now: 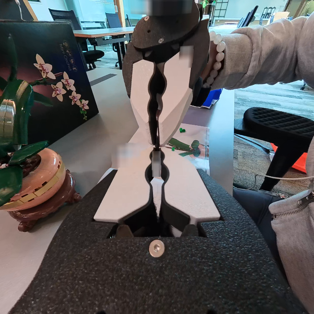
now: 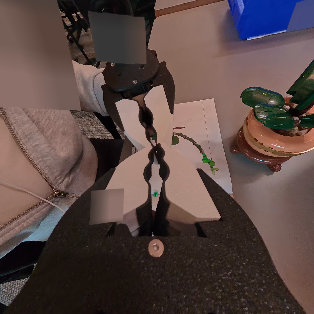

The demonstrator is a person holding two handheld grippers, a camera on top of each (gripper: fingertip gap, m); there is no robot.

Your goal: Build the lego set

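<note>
- Your left gripper (image 1: pixel 157 148) and right gripper (image 2: pixel 155 147) meet tip to tip above the instruction sheet (image 2: pixel 210 129), jaws closed on a thin dark rod (image 1: pixel 158 136) — its long axis runs along the fingers.
- Brick-built orchid pot (image 2: pixel 265 144) stands just beside the sheet; a green stud (image 1: pixel 182 130) lies on it.

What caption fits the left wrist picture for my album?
Two white-fingered hand-held grippers meet tip to tip above a printed instruction sheet, beside a pink brick-built flowerpot.
</note>
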